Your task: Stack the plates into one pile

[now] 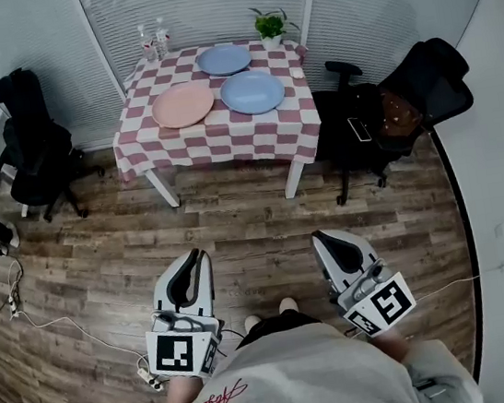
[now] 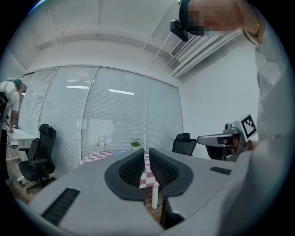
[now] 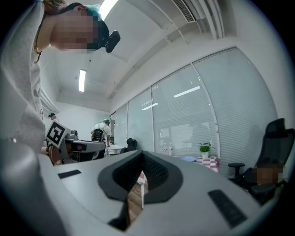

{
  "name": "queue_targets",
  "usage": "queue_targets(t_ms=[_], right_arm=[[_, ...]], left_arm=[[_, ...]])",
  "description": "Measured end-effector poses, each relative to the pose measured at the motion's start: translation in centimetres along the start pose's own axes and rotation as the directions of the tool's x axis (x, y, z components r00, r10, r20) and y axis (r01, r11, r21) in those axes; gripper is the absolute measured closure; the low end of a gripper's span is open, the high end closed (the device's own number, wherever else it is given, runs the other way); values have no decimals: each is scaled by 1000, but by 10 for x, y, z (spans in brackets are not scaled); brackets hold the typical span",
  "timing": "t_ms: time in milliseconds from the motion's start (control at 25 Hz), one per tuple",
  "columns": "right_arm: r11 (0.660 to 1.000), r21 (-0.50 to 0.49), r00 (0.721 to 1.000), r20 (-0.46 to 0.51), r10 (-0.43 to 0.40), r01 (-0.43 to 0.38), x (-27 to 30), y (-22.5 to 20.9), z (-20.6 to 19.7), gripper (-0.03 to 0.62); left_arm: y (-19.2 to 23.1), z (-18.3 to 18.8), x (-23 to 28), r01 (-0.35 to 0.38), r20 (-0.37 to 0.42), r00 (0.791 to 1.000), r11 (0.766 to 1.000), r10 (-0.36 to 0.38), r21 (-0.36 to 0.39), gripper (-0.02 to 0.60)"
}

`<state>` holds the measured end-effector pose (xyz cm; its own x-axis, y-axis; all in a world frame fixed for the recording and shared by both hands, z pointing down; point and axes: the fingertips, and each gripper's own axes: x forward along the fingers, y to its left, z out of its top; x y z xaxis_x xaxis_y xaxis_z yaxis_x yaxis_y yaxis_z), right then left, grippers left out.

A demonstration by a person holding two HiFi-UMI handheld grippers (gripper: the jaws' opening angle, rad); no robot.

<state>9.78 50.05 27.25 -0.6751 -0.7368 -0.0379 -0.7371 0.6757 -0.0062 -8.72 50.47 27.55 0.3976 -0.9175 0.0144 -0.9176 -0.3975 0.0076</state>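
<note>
Holding your left hand-held gripper [image 1: 192,258] and right hand-held gripper [image 1: 325,238] clenched empty, plan rim pinches: the pink plate [image 1: 183,104], near blue plate [image 1: 252,91] and far blue plate [image 1: 225,59] (stiff, likely slick, breakable) lie unstacked on the far bench [image 1: 216,140].

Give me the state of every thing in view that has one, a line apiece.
pink plate: flat on the table, nothing stacked on it
near blue plate: flat, unstacked
far blue plate: flat, unstacked
left claw: shut, empty, well short of the table
right claw: shut, empty, well short of the table
water bottles: upright
potted plant: upright
</note>
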Motion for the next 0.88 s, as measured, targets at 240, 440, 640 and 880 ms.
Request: queue_targets(t_ms=[240, 440, 640, 880], right_arm=[[999, 33, 1000, 1, -8, 8, 4, 15, -6, 583], [999, 23, 1000, -18, -23, 23, 4, 22, -11, 584], [999, 27, 999, -18, -34, 34, 2, 14, -11, 583], [999, 32, 1000, -20, -11, 12, 20, 1, -13, 583]], left_arm=[[11, -1, -11, 16, -3, 1000, 1000, -16, 10, 537], [14, -2, -14, 32, -2, 999, 999, -32, 4, 537], [13, -2, -6, 43, 8, 999, 999, -43, 4, 537], [18, -3, 10, 24, -2, 1000, 1000, -24, -2, 537]])
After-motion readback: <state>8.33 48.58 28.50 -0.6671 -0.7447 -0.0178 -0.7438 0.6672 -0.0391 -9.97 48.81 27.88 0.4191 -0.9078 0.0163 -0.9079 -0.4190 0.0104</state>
